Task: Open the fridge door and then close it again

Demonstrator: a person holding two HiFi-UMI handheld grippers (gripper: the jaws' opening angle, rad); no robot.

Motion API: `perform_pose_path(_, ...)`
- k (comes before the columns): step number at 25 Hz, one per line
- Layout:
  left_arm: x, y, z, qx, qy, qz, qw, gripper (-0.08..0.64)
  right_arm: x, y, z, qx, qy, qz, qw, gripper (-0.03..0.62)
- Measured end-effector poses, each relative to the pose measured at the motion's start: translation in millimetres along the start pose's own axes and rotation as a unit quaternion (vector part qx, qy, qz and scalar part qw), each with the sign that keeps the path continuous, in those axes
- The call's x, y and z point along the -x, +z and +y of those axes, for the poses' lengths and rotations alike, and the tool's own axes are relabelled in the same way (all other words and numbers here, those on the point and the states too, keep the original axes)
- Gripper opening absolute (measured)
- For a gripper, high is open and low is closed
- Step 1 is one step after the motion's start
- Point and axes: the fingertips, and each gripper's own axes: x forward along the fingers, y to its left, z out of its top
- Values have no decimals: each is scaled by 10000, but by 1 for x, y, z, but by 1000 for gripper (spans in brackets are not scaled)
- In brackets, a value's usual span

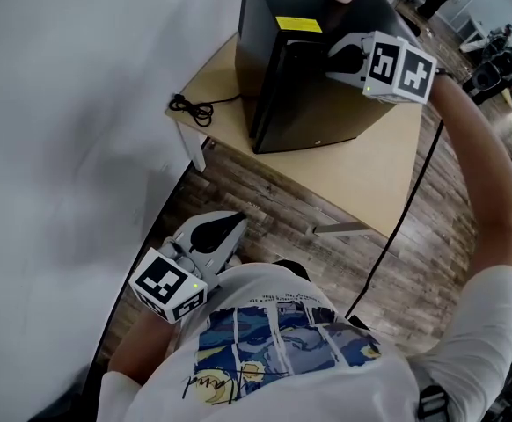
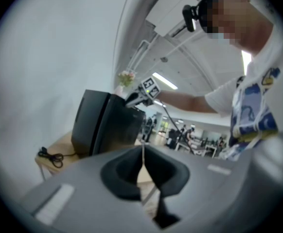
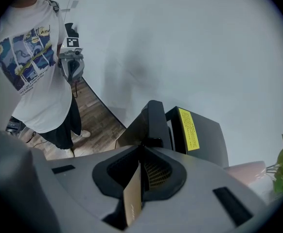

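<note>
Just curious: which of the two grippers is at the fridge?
The right gripper, at the top of the black fridge; the left gripper hangs well away.

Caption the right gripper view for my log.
Right gripper, jaws together, at the top edge of the black fridge door, which stands ajar from the yellow-labelled fridge.

Black fridge [image 1: 300, 69] occupying the desk's [image 1: 388, 174] rear corner close to the white wall [image 1: 80, 104], door ajar with narrow gap at its top, coiled cable [image 1: 193, 107] on the wall side, bare desk fronting the door, wooden floor [image 1: 265, 200] open below.
</note>
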Motion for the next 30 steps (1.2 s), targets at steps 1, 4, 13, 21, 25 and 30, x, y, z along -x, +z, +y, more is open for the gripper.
perform_pose_path(1, 0, 0, 1, 7, -1, 1, 10000, 14, -2, -1, -4, -41, -20, 12, 10000, 35)
perform_pose_path(4, 3, -2, 5, 32, -3, 6, 10000, 14, -6, -2, -13, -163, -89, 50, 9998, 35)
perform_pose_path(13, 7, -2, 11, 76, -51, 10, 10000, 14, -7, 0, -17, -267, -113, 96, 9995, 35)
perform_pose_path(21, 8, -1, 11, 68, -93, 27, 9999, 14, -9, -2, -18, -275, -147, 120, 9994, 37)
perform_pose_path(25, 12, -3, 11, 105, -45, -9, 9999, 14, -8, -1, -17, -272, -231, 95, 9993, 37)
perform_pose_path(30, 13, -4, 9, 93, -44, -12, 9999, 14, -8, -1, -18, -302, -488, 0, 9984, 41)
